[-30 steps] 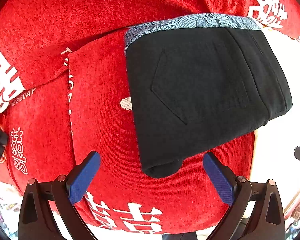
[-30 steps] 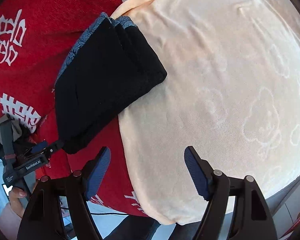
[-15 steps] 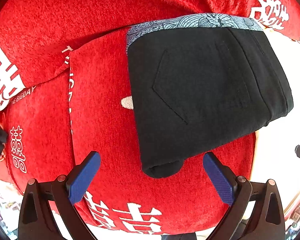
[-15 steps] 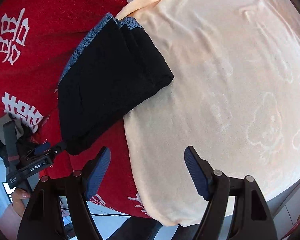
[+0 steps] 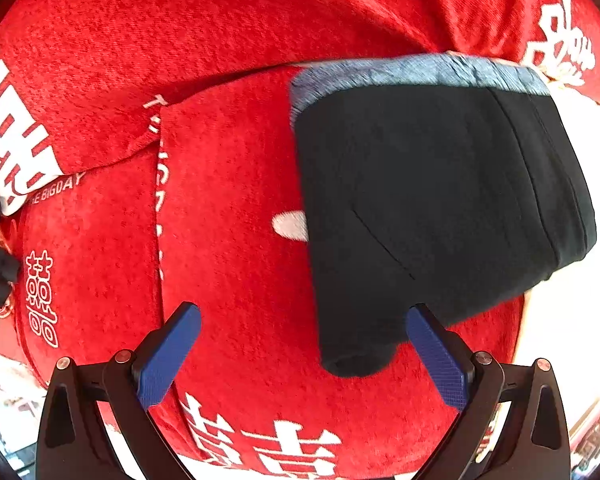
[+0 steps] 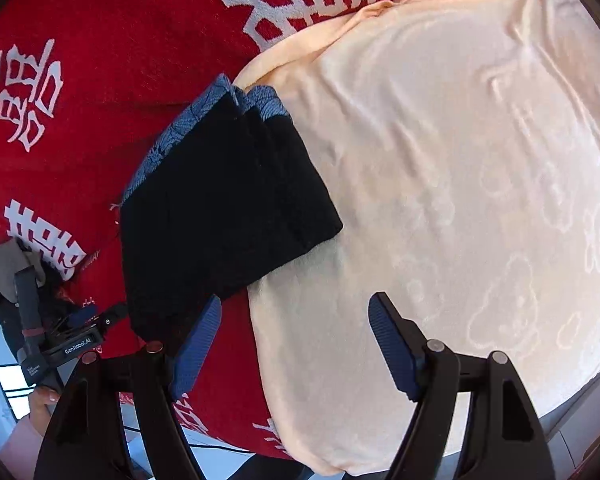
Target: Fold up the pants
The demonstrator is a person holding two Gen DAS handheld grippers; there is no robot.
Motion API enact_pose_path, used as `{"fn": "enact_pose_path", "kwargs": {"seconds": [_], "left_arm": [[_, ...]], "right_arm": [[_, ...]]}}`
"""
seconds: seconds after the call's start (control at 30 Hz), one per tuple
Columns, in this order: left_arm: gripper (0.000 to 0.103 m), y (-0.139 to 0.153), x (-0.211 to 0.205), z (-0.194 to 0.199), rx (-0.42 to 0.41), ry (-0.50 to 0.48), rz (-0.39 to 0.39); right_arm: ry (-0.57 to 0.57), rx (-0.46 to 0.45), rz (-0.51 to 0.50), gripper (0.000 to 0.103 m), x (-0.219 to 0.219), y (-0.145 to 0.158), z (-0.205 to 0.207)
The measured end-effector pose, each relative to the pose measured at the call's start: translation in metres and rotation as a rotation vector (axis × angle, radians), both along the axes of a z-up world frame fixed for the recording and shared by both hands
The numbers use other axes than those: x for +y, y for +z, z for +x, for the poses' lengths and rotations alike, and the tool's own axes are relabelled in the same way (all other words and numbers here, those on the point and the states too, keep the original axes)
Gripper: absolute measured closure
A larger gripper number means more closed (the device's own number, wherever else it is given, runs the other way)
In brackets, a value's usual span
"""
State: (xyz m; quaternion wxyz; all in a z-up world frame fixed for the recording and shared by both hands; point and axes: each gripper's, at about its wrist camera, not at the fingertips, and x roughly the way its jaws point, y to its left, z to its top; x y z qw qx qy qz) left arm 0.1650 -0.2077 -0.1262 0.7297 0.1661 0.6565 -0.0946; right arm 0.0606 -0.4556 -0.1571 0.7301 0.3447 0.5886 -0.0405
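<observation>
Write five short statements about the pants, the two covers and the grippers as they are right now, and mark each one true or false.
1. The black pants lie folded into a compact stack. True.
2. The left gripper is clamped on the pants. False: its jaws stand wide open with nothing between them.
3. The pants rest partly on the red blanket and partly on the cream blanket. True.
4. The patterned blue-grey waistband is hidden inside the fold. False: it shows along one edge of the stack.
5. The right gripper is open and holds nothing. True.
</observation>
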Motion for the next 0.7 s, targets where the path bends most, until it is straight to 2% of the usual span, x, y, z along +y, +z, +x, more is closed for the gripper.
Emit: {"fn": "enact_pose_path", "kwargs": {"seconds": [0.37,0.7], "left_arm": [[0.000,0.016,0.021,0.038,-0.080,0.075,-0.023],[0.000,0.015,0.025,0.050,-0.081,0.089,-0.045]], "right_arm": [[0.024,-0.073,-0.090,0.024,-0.036,0.032,0.046],[0.122,-0.092,-0.125,0.024,-0.029,0.040,0.080]]}}
